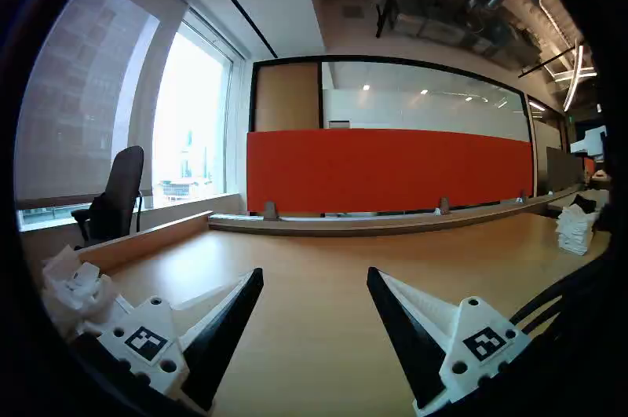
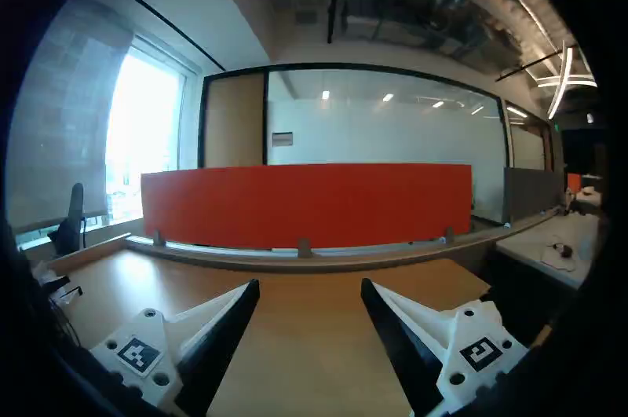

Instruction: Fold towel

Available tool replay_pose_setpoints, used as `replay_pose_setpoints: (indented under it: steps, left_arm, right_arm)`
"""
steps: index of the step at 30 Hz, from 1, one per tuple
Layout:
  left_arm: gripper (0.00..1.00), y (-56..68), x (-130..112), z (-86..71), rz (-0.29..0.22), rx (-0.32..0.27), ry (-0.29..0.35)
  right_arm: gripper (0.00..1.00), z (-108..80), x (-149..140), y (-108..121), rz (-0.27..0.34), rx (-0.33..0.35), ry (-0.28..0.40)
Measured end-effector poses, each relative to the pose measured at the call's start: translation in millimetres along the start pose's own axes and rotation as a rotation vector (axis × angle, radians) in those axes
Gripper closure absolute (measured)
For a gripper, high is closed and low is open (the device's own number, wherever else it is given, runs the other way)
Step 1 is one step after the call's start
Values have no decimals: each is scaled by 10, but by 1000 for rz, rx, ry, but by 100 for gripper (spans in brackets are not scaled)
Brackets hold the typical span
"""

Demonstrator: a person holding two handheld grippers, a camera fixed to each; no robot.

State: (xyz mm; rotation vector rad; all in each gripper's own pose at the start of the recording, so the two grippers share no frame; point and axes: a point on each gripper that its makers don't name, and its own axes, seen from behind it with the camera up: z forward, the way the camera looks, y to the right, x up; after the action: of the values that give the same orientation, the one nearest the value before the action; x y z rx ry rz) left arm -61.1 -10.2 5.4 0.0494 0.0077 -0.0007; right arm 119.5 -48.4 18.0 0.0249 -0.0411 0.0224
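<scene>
Left claw [image 1: 314, 272] and right claw [image 2: 308, 283] gape empty; a crumpled towel [image 1: 74, 283], perhaps, lies beside the left one.

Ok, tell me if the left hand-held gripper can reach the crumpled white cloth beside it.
Probably yes. The left hand-held gripper is open and empty; the crumpled white cloth lies on the desk just off its left finger, nothing between. It would need to turn left.

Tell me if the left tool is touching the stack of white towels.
Apart. The left gripper view shows the left tool open and the stack of white towels farther off at right, bare desk between them.
</scene>
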Motion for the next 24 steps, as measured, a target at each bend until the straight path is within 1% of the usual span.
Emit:
replay_pose_setpoints:
  steps: [5, 9, 17, 24]
  left_arm:
    - [1, 0, -15, 4, -1, 0, 0]
    - [1, 3, -17, 6, 0, 0, 0]
    - [1, 0, -26, 10, 0, 0, 0]
    - [1, 3, -34, 11, -1, 0, 1]
  right_arm:
    - [0, -4, 24, 49, -1, -2, 16]
    - [0, -24, 24, 135, -1, -14, 27]
    - [0, -45, -116, 273, 14, -26, 28]
    - [0, -65, -246, 398, 25, -35, 64]
